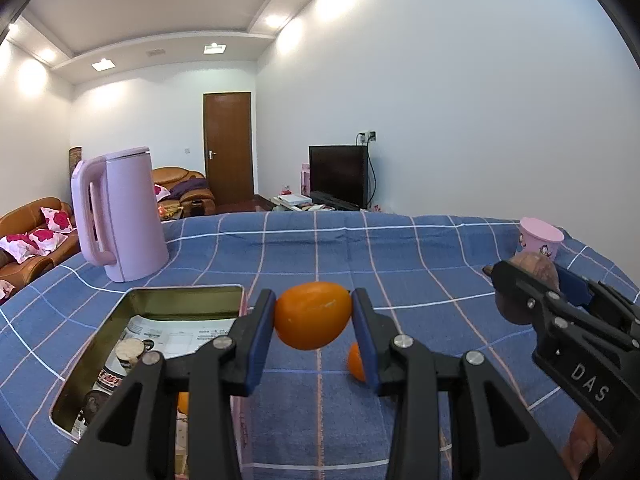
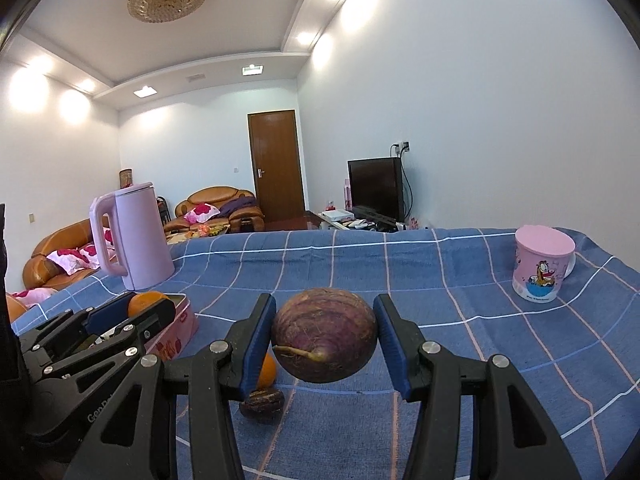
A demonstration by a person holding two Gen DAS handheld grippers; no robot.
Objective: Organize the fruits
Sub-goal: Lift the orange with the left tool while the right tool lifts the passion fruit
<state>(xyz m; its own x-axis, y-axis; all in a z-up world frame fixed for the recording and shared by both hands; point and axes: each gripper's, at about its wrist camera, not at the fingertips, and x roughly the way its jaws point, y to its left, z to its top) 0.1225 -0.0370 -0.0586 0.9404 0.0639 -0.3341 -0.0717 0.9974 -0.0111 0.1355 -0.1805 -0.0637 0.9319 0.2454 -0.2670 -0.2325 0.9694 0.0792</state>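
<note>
My left gripper (image 1: 313, 320) is shut on an orange fruit (image 1: 312, 316) and holds it above the blue checked cloth, just right of an open metal tin (image 1: 100, 340). My right gripper (image 2: 324, 340) is shut on a round purple-brown fruit (image 2: 324, 336), lifted off the cloth. The right gripper also shows in the left wrist view (image 1: 532, 292) at the right. The left gripper shows in the right wrist view (image 2: 132, 312) at the left, over the tin (image 2: 180, 332). Another orange fruit (image 1: 356, 362) and a small dark fruit (image 2: 262, 400) lie on the cloth below.
A pink kettle (image 1: 120, 216) stands at the back left of the table. A pink lidded cup (image 2: 542, 264) stands at the far right. The tin holds paper and small items, with something orange (image 1: 183, 402) near its right wall. Sofas, a door and a TV are behind.
</note>
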